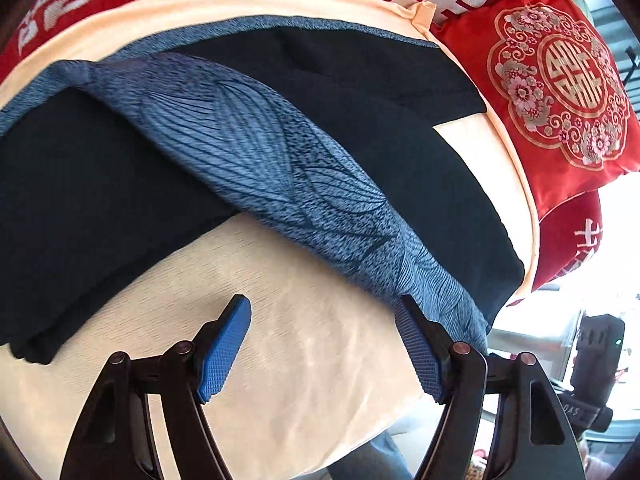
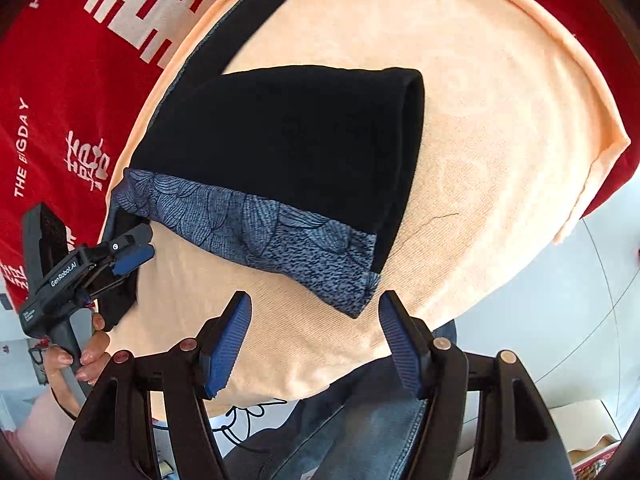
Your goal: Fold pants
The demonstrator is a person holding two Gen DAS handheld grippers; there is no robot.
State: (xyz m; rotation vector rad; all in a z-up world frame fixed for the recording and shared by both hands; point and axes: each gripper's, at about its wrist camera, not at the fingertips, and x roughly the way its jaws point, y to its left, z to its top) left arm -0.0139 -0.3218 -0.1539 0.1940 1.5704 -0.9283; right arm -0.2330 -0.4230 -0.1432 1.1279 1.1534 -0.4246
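On the peach cloth (image 2: 480, 128): the black pants (image 2: 288, 148) lay folded over, well clear of the cloth's far rim.
Waistband: a blue-grey leaf-print band (image 2: 256, 232) ran along the near edge of the pants, facing both cameras.
Second dark piece: in the left wrist view, black fabric (image 1: 80, 208) lay on the left side of the band, its relation to the rest unclear.
Left gripper (image 1: 322, 344): jaws stood spread and held nothing; its right pad was just beside the end of the leaf-print band, contact not clear.
Right gripper (image 2: 314, 344): jaws stood apart and empty, hovering near the band's corner without touching it.
Hand (image 2: 86, 354): in the right wrist view, it gripped the left gripper's handle.
Surroundings: a red blanket (image 2: 68, 92) with white characters lay beyond the cloth, and a red embroidered cushion (image 1: 560, 92) sat beside it.
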